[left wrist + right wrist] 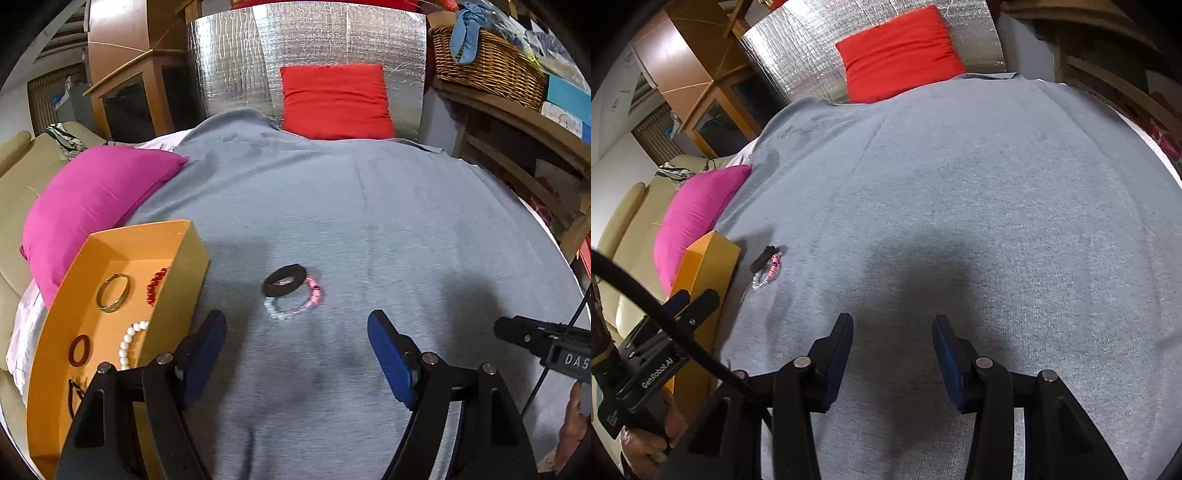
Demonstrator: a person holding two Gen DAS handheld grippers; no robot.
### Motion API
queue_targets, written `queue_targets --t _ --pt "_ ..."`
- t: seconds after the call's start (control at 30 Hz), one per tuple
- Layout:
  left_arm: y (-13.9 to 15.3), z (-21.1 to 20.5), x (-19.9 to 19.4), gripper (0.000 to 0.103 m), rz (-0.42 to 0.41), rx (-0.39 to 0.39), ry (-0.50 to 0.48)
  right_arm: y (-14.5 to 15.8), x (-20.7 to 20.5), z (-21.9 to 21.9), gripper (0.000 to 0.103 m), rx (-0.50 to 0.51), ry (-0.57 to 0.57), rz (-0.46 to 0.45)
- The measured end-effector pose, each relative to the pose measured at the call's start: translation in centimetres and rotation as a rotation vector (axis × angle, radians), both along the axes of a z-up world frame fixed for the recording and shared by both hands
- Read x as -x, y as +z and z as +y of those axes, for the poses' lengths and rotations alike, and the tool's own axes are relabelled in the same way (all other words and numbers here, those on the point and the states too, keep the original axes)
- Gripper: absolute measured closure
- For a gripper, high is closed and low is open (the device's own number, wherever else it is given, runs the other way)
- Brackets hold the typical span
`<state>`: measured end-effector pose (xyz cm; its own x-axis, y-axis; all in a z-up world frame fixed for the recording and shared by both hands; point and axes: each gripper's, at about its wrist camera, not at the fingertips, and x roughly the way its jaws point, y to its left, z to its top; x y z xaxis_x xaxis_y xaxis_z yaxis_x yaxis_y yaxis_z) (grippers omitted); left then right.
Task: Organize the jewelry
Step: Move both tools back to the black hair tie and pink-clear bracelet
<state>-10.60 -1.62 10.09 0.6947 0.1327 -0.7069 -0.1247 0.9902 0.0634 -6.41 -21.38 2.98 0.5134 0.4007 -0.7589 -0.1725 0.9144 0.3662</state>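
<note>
Blue-padded left gripper [297, 350] gapes wide, empty; right gripper [892, 350] likewise. Just ahead of left: black ring bangle [283, 285] overlapping pink-clear beaded bracelet [295, 304] on grey cloth [369, 221]. Orange cardboard box [184, 280] left already holds gold bangle [112, 292], pearls [131, 341]; two pieces remain.

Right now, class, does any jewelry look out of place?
Yes. A black ring and a pink beaded bracelet lie overlapping on the grey cloth, outside the orange box holding the other pieces.
</note>
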Motion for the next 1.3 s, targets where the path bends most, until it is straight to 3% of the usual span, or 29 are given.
queue_targets --t 0.63,0.83,1.17,1.3 --pt "-1.4 -0.8 -0.8 0.024 0.054 -0.046 -0.016 -1.1 -0.2 -0.1 0.054 0.031 0.001 0.025" --pt "-1.2 2.4 -0.9 0.024 0.076 0.014 0.052 -1.2 -0.4 0.7 0.054 0.025 0.020 0.028" --pt "-0.4 7.8 -0.6 0.024 0.062 0.185 0.141 -0.8 0.1 3.4 0.054 -0.009 0.098 -0.022" --pt "-0.7 7.7 -1.0 0.024 0.086 0.172 0.130 -0.6 0.0 5.2 0.054 -0.020 0.140 -0.052"
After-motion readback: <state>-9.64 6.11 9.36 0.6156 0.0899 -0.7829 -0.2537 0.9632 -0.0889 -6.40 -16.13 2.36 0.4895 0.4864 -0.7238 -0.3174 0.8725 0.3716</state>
